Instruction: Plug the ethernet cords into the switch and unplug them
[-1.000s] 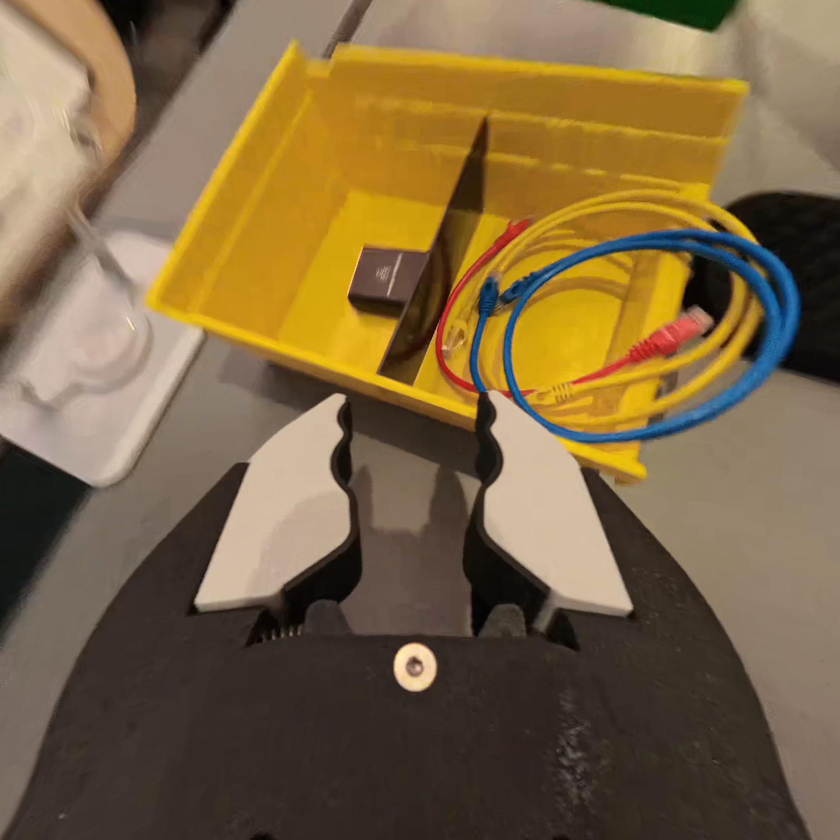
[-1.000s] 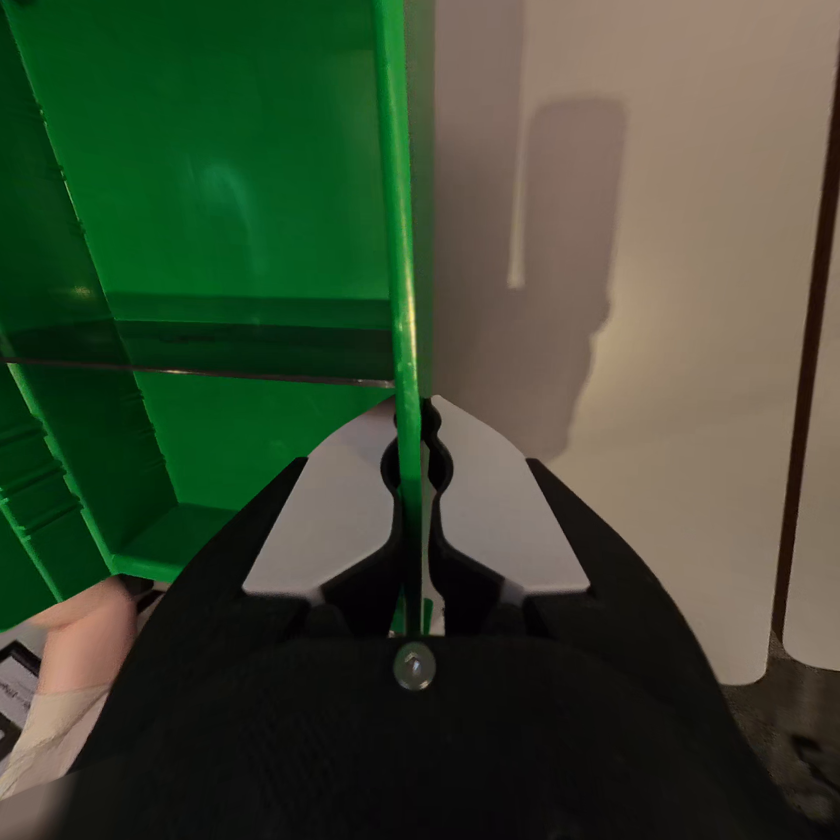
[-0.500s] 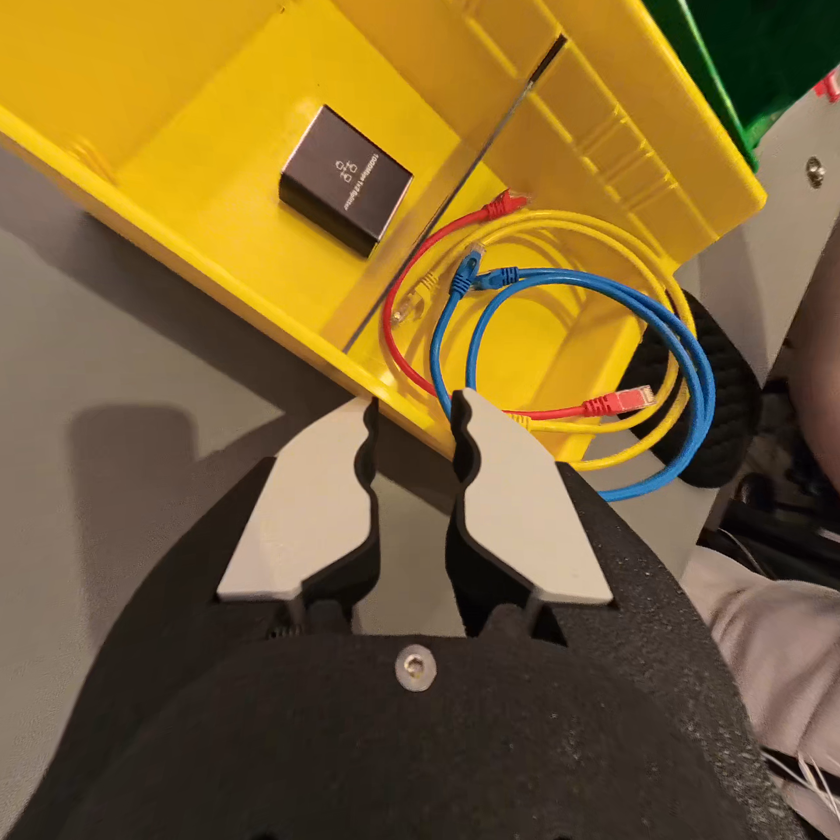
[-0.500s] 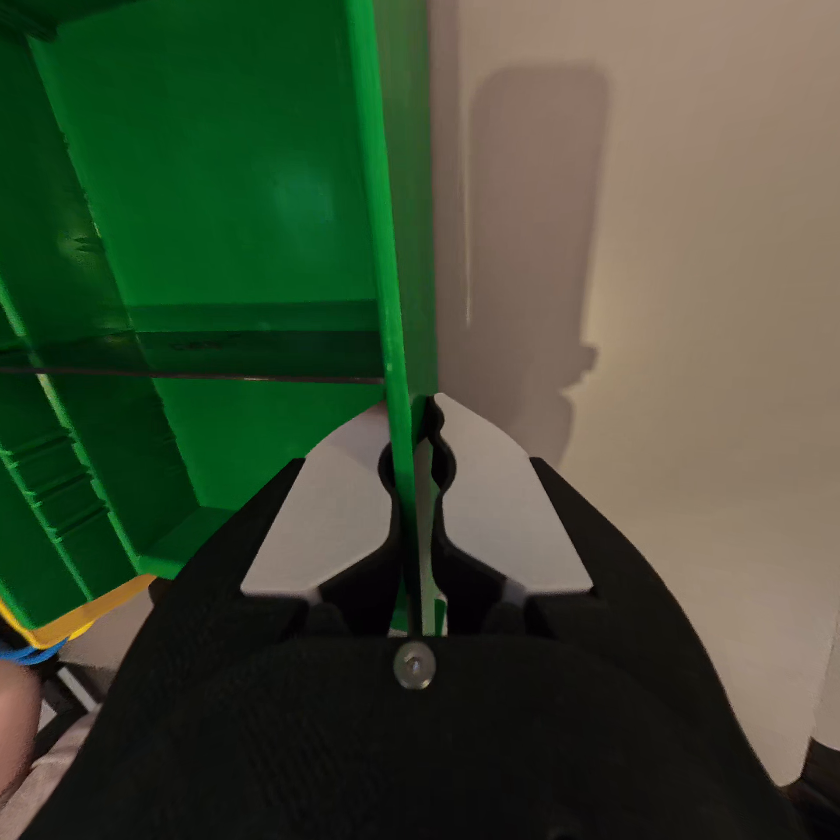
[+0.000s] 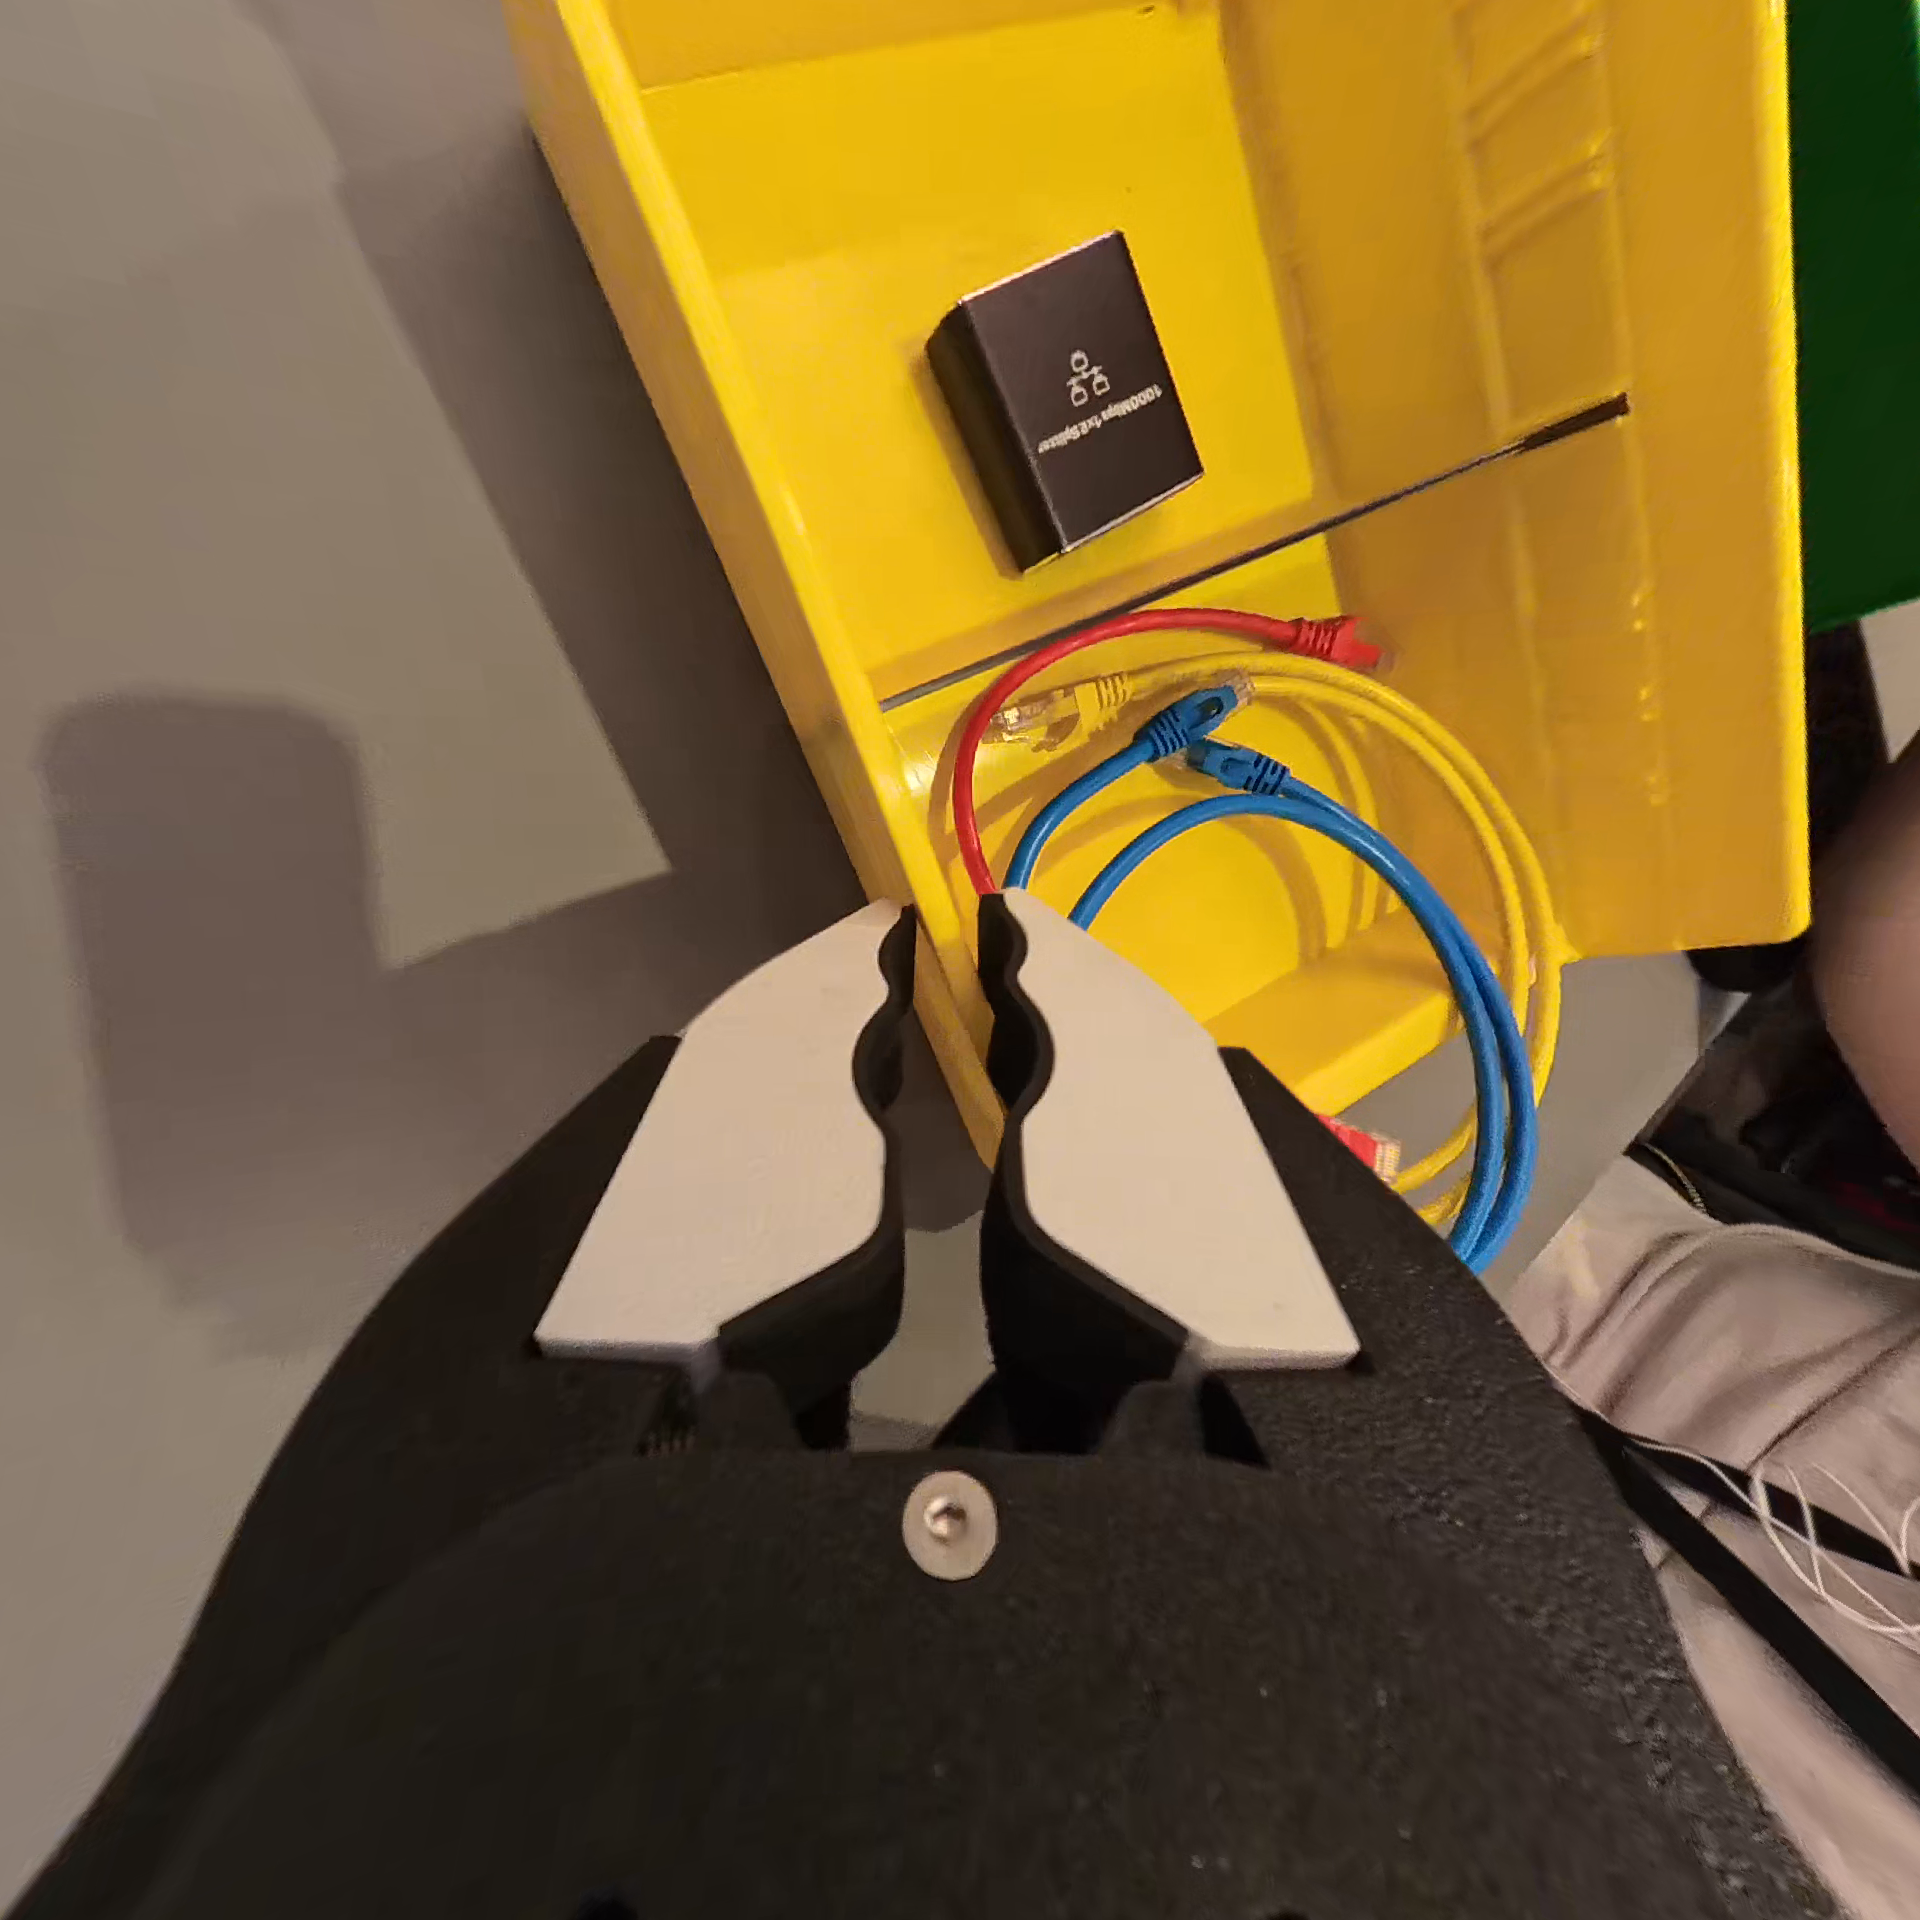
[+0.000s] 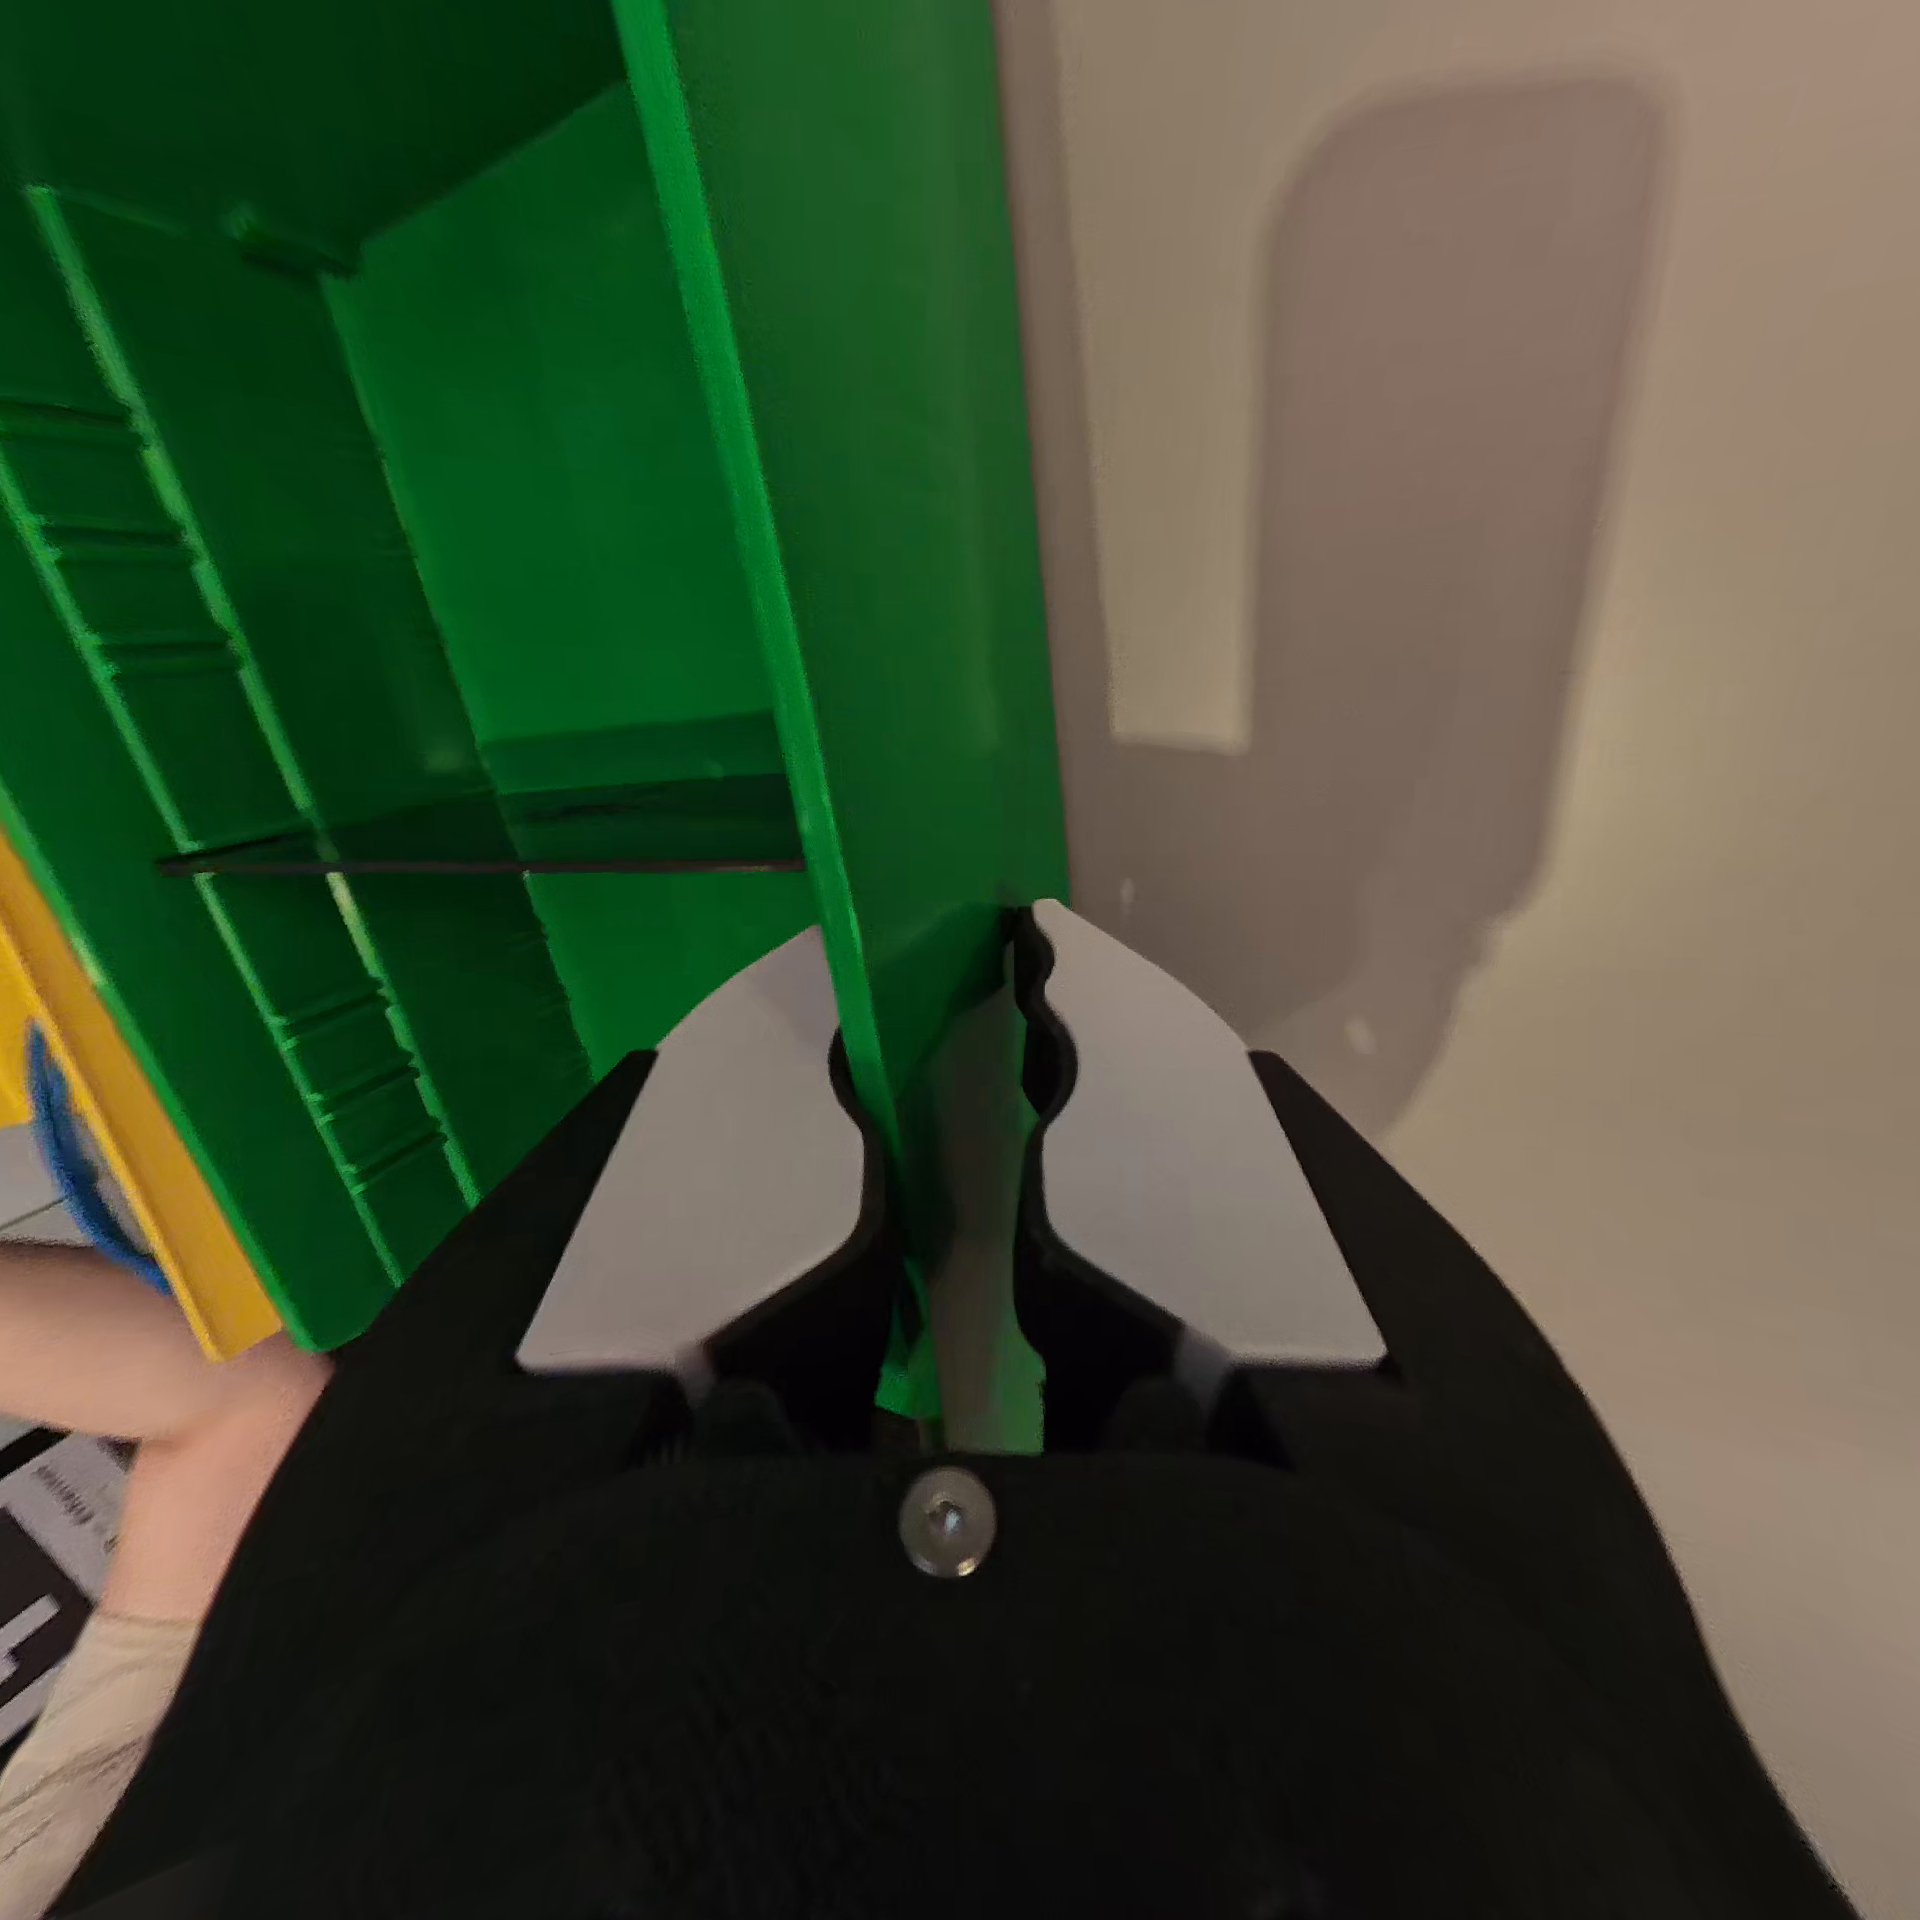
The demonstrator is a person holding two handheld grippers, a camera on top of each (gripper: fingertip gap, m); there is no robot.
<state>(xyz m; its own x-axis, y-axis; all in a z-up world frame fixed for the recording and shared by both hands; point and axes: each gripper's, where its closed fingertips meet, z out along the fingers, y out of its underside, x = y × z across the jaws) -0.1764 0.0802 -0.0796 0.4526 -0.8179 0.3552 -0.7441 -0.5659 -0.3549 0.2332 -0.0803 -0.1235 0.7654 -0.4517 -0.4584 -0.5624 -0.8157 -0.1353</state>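
Ethernet cords [image 5: 1299, 831], red, blue and yellow, lie coiled in my yellow bin [image 5: 1683, 520], with the black switch [image 5: 1070, 400] beyond its divider; white print marks its top. My left gripper [image 5: 945, 914] is clamped on the bin's wall, my right gripper [image 6: 935, 935] stands apart around the green bin [image 6: 582, 499] wall. I judge this setup; next, reach for a plug.

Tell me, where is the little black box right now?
In the left wrist view, the black box lies in the yellow bin's upper compartment, just across the dark divider from the coloured cords.
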